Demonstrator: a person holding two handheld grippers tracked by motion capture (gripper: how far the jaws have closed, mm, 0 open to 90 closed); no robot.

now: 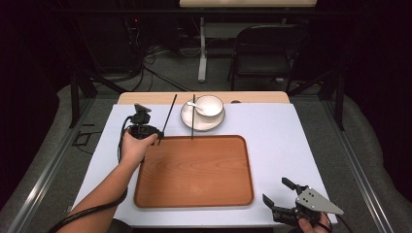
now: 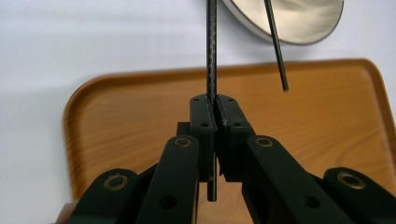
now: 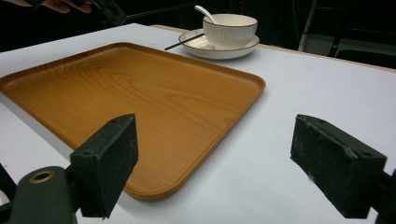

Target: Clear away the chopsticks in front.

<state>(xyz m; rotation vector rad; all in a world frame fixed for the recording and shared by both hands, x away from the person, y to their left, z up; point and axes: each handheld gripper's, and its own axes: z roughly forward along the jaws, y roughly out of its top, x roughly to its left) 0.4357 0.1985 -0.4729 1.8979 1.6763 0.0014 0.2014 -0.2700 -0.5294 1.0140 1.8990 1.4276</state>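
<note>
Pinching one black chopstick (image 2: 211, 56) near its lower end, left fingers (image 2: 214, 121) clenched on it above the tray's (image 1: 194, 170) far-left corner. Thin, stiff, light, slick; a mid-shaft hold would swing less. Right fingers (image 3: 229, 163) released, empty.

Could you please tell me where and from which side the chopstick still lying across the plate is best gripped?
Probably grip the chopstick near its lower end, which overhangs the tray clear of the plate and bowl. Come from above, jaws across the thin shaft.
</note>
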